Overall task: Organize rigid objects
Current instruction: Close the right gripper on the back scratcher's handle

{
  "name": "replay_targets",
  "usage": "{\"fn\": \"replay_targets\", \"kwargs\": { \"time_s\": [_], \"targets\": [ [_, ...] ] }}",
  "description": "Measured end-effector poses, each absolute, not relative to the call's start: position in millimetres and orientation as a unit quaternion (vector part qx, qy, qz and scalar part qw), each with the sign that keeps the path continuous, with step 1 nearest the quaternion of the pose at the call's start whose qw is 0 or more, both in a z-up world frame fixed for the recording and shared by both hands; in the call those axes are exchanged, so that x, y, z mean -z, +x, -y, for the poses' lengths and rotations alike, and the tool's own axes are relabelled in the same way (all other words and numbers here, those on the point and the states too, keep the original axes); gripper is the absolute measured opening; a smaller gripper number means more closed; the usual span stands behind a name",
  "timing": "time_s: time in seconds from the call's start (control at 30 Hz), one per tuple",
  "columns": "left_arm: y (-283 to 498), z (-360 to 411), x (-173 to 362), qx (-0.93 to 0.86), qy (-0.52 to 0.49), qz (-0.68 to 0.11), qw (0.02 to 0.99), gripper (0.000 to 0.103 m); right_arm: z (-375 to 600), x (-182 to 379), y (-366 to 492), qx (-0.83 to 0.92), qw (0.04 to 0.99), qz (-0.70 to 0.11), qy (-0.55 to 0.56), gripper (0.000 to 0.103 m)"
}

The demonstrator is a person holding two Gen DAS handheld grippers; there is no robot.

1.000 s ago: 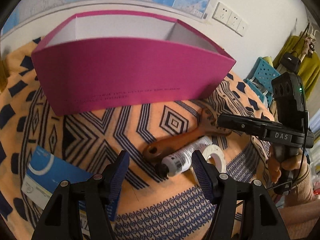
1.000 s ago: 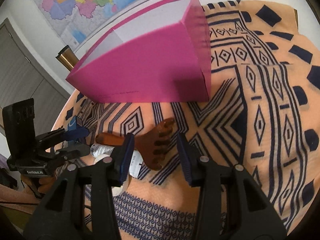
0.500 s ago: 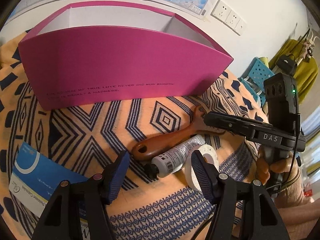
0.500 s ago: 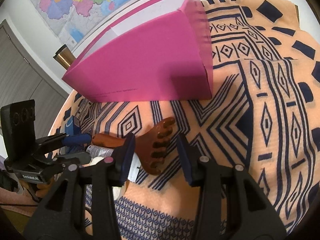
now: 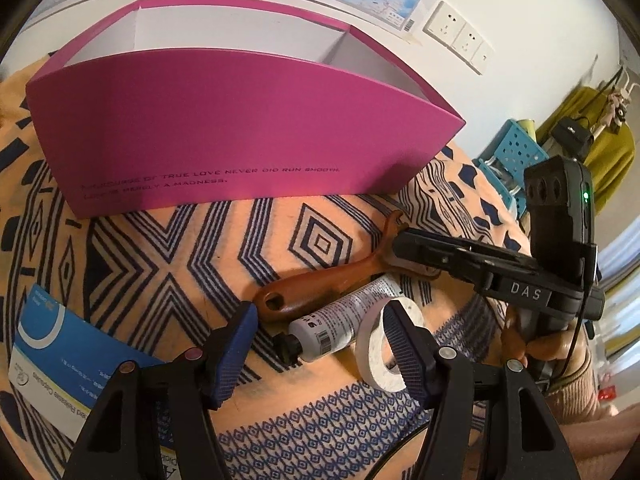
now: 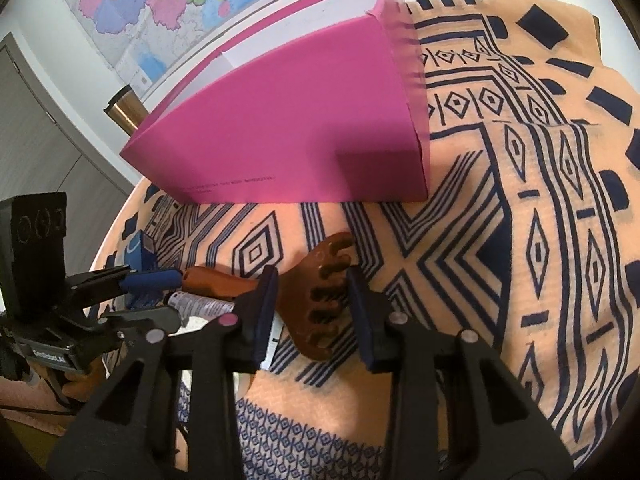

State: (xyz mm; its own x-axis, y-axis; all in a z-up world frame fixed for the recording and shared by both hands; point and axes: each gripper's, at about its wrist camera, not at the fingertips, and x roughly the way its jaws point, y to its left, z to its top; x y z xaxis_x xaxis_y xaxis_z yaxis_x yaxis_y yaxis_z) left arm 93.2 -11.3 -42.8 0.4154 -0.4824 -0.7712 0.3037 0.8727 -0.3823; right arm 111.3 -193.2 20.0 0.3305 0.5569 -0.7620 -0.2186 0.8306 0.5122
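Note:
A magenta open box [image 5: 240, 136] stands at the back of the patterned cloth; it also shows in the right wrist view [image 6: 288, 136]. A brown wooden massager lies in front of it, handle [image 5: 316, 288] toward the left gripper, pronged head [image 6: 320, 296] between the open jaws of my right gripper [image 6: 312, 312]. A white tube with a black cap [image 5: 340, 328] and a roll of white tape [image 5: 380, 344] lie beside it. My left gripper [image 5: 320, 344] is open around the tube's cap end.
A blue and white carton [image 5: 72, 352] lies at the front left of the orange patterned cloth [image 6: 520, 240]. A brass cylinder [image 6: 124, 108] stands behind the box. A wall map and sockets [image 5: 456, 36] are behind; a blue basket [image 5: 516, 148] is at the right.
Both grippers have moved closer to the objects. The left now brackets the tube and tape; the right brackets the massager head. Nothing has been gripped.

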Motion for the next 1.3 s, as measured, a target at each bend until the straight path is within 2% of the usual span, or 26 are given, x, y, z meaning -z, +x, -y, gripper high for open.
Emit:
{"fn": "replay_targets", "kwargs": {
  "time_s": [0.1, 0.23, 0.43, 0.6, 0.73, 0.8, 0.87, 1.3],
  "targets": [
    [92, 10, 41, 0.234, -0.097, -0.484, 0.838, 0.066, 194, -22, 110, -0.243, 0.801, -0.523, 0.162, 0.037],
    [92, 15, 36, 0.251, -0.105, -0.476, 0.836, 0.066, 195, -28, 108, -0.247, 0.804, -0.514, 0.168, 0.027],
    [95, 11, 35, 0.221, -0.091, -0.474, 0.848, 0.066, 194, -21, 109, -0.245, 0.799, -0.523, 0.168, 0.024],
    [99, -1, 42, 0.204, -0.092, -0.484, 0.846, 0.066, 200, -16, 109, -0.239, 0.800, -0.524, 0.170, 0.018],
    [99, 6, 43, 0.216, -0.083, -0.486, 0.843, 0.067, 196, -18, 108, -0.239, 0.807, -0.518, 0.152, 0.018],
    [98, 11, 43, 0.217, -0.073, -0.484, 0.845, 0.074, 195, -19, 108, -0.237, 0.811, -0.516, 0.142, 0.018],
    [98, 14, 43, 0.220, -0.073, -0.483, 0.844, 0.077, 194, -19, 107, -0.236, 0.812, -0.516, 0.140, 0.018],
    [101, 9, 42, 0.217, -0.112, -0.479, 0.843, 0.078, 209, -22, 108, -0.248, 0.801, -0.503, 0.208, 0.018]
  ]
}}
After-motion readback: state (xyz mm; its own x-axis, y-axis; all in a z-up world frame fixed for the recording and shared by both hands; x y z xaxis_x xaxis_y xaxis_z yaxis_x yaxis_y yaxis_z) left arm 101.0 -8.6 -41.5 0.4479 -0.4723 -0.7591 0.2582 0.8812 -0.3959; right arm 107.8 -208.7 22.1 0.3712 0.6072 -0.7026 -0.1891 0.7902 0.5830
